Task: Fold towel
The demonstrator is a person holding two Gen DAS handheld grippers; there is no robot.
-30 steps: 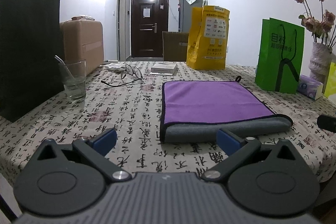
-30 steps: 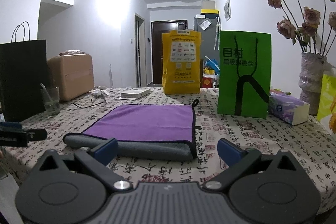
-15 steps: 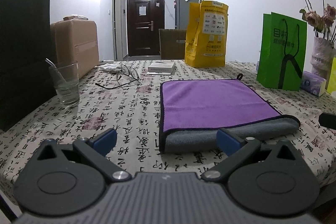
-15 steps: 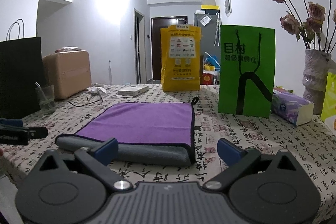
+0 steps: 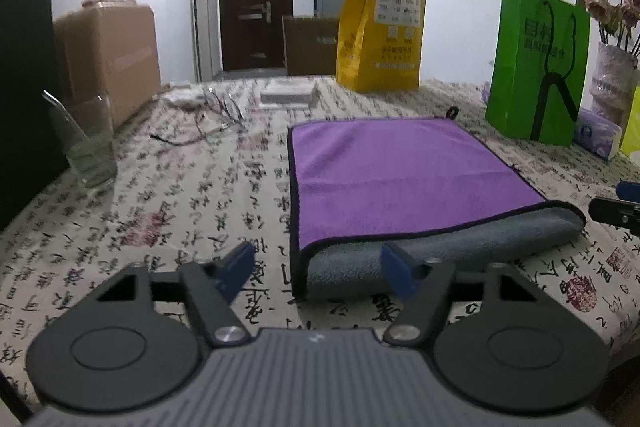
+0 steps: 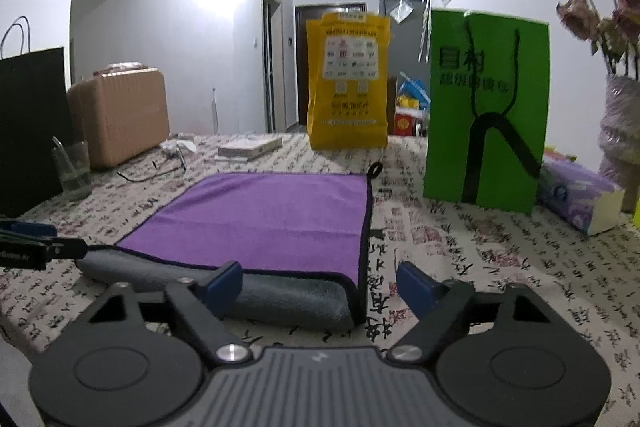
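Note:
A purple towel (image 5: 392,171) with a grey underside lies folded on the patterned tablecloth (image 5: 180,211); its grey folded edge (image 5: 440,255) faces me. My left gripper (image 5: 316,271) is open and empty, just in front of the towel's near left corner. In the right wrist view the towel (image 6: 272,215) lies ahead, and my right gripper (image 6: 320,287) is open and empty at its near right corner. Each gripper's tip shows at the edge of the other's view, the left one (image 6: 36,247) and the right one (image 5: 616,207).
A glass (image 5: 86,143) and a black bag (image 5: 24,87) stand at the left. Spectacles (image 5: 212,115) and a small book (image 5: 290,93) lie behind the towel. A yellow bag (image 5: 380,27), a green bag (image 5: 536,63), a tissue pack (image 6: 580,195) and a vase of flowers (image 6: 620,131) stand at the back and right.
Both grippers have moved forward and tilted down towards the towel's near folded edge. Both stay open. The towel has not moved.

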